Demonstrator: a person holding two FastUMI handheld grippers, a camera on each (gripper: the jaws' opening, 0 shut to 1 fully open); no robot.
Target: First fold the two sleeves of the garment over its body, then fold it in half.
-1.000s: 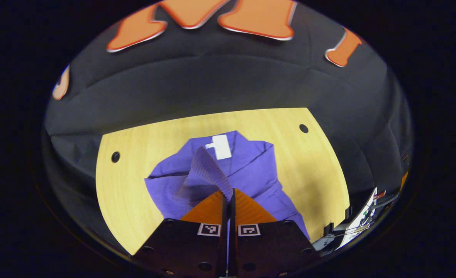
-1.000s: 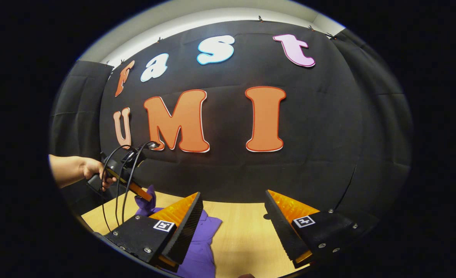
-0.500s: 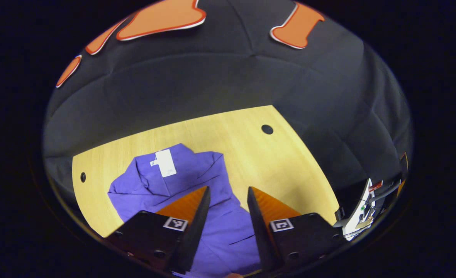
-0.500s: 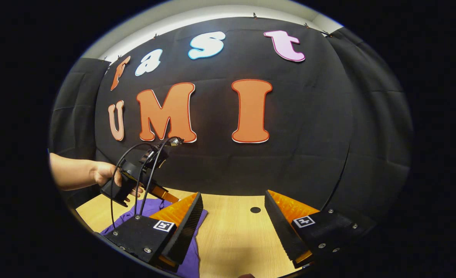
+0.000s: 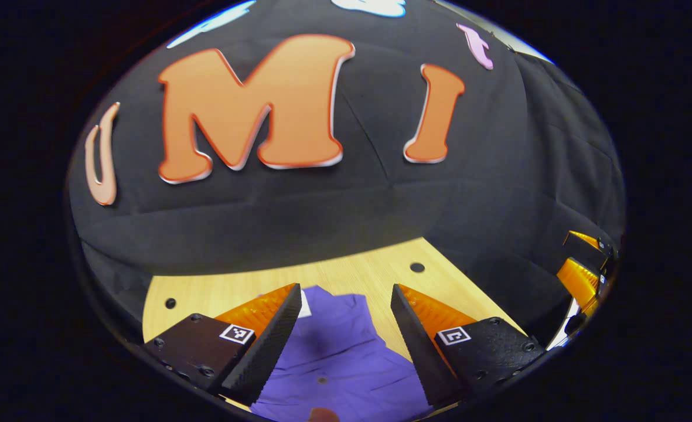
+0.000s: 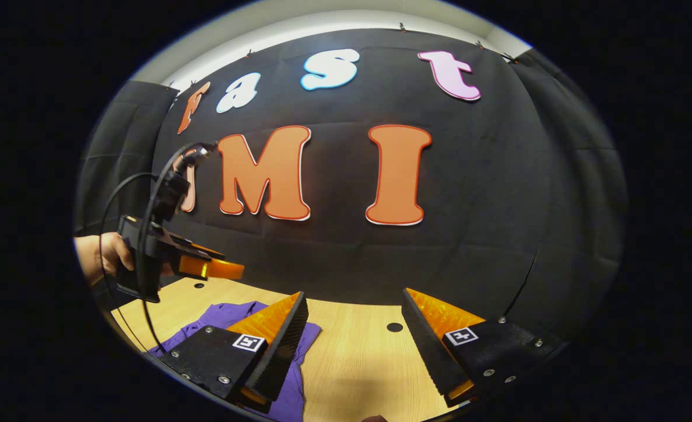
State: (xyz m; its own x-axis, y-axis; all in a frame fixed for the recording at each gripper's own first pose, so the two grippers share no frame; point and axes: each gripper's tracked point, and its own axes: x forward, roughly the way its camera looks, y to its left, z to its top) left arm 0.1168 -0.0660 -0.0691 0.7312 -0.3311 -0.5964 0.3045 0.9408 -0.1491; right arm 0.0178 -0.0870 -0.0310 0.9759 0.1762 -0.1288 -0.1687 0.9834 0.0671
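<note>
On wooden table (image 5: pixel 357 275): purple garment (image 5: pixel 337 357), near edge cut off, partly hidden behind fingers. Left gripper (image 5: pixel 341 296) spread wide above it, holding nothing. Right gripper (image 6: pixel 354 305) likewise apart, over bare wood.

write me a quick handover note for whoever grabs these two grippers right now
Left gripper: open, holding nothing, raised above the purple garment; it also shows at the left of the right gripper view.
Right gripper: open, holding nothing, above the wooden table to the garment's right.
The garment lies bunched on the table with a white tag near its far end.
Done: cannot confirm both sleeves are folded over from here.
Left: check the sleeves, then fold it in half.
</note>
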